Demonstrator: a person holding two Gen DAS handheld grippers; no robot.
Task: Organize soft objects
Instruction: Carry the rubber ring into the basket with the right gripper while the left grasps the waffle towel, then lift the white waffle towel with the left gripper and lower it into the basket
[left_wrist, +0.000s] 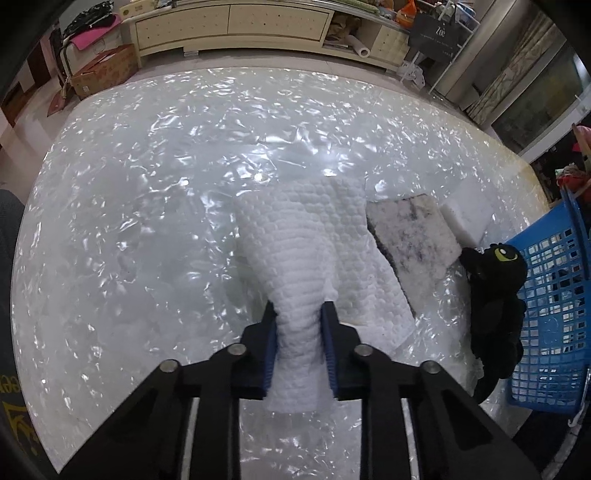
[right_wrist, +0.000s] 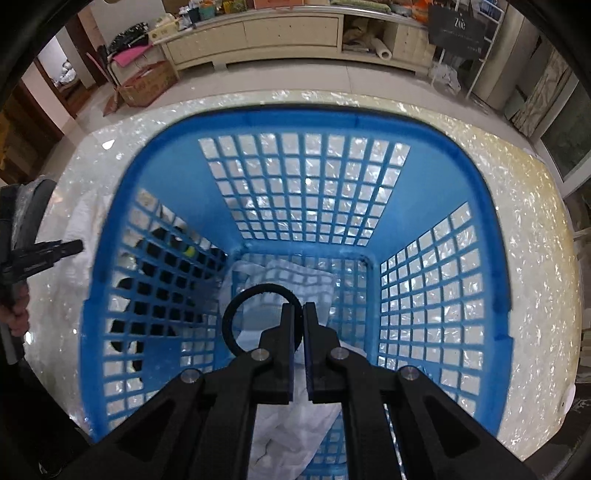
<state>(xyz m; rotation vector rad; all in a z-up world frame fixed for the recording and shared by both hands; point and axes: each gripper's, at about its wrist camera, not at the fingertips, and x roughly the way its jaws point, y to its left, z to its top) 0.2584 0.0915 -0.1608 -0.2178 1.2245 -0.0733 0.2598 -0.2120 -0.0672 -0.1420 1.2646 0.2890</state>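
Note:
My left gripper (left_wrist: 300, 310) is shut on a bunched fold of a white bobbled towel (left_wrist: 306, 236), which lies on the plastic-covered table (left_wrist: 129, 221). The right gripper (right_wrist: 299, 306) points down into a blue mesh basket (right_wrist: 295, 118), shut on a black elastic band (right_wrist: 226, 321) that loops out to the left of its fingers. A white cloth (right_wrist: 280, 280) lies on the basket floor below it. A black plush toy (left_wrist: 495, 295) with a yellow-green eye leans against the outside of the blue basket (left_wrist: 554, 295); through the mesh the same plush (right_wrist: 162, 254) shows dark.
A grey-stained sponge block (left_wrist: 410, 236) and a white foam block (left_wrist: 469, 218) lie just right of the towel. Beyond the table stand a cream cabinet (left_wrist: 236, 22) and a cardboard box (left_wrist: 107, 70) on the floor. A person's hand (right_wrist: 16, 314) shows at the left edge of the right wrist view.

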